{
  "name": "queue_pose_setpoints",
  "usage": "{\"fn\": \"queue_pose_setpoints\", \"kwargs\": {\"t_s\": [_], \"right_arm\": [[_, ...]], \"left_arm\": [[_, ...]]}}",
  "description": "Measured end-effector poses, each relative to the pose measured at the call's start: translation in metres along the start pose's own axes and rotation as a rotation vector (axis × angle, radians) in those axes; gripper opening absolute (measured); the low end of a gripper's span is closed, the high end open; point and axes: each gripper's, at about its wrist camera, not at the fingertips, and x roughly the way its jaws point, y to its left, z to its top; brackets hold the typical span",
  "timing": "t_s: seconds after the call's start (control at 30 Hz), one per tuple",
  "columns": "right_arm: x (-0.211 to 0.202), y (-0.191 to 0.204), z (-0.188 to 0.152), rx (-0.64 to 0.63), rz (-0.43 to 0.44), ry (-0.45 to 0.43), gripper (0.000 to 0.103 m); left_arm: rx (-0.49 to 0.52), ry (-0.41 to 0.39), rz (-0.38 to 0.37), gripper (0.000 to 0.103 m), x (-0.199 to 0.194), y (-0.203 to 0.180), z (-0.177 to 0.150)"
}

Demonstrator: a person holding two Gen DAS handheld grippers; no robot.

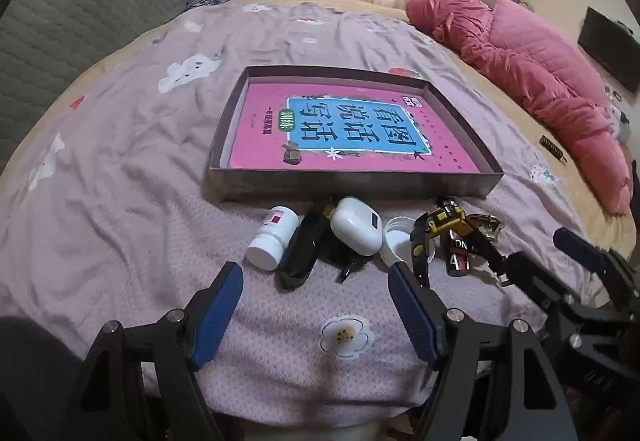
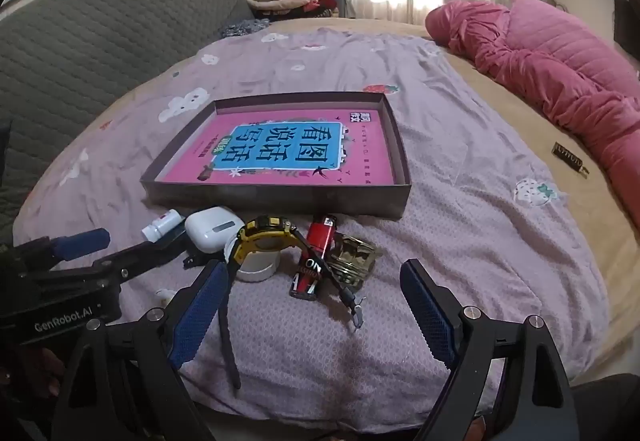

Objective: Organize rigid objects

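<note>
Shallow box [image 1: 352,183], pink book [image 1: 352,129] flat inside

I see a bed [image 2: 460,249] spread with a wrinkled lilac sheet printed with flowers and strawberries. A shallow dark box [image 2: 280,197] lies flat near its middle. In front of the box a cluster of small things lies on the sheet: a white pill bottle [image 1: 272,237] on its side, a white earbud case [image 2: 212,229], a yellow-and-black watch [image 2: 264,237], a red lighter [image 2: 320,233] and a battery [image 2: 306,277]. A pink quilt [image 2: 560,73] is heaped along the far right edge, with a small dark tag [image 2: 568,159] near it.
</note>
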Motion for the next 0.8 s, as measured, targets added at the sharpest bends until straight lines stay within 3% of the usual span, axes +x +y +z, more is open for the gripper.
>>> {"fn": "queue_pose_setpoints", "kwargs": {"t_s": [0.1,0.17,0.47,0.8], "right_arm": [[-0.004,0.004,-0.001,-0.029,-0.014,-0.023,0.089],[0.004,0.006,0.006,-0.037,-0.017,0.014,0.089],[-0.007,0.009,0.003,-0.064,-0.017,-0.048,0.089],[-0.007,0.008,0.002,-0.068,-0.035,-0.04,0.089]], "left_arm": [[-0.015,0.003,0.02,0.075,-0.003,-0.001,0.001],[-0.024,0.009,0.027,0.074,-0.004,-0.005,0.002],[0.007,-0.027,-0.038,0.074,-0.008,-0.004,0.001],[0.012,-0.026,-0.029,0.074,-0.009,-0.001,0.001]]}}
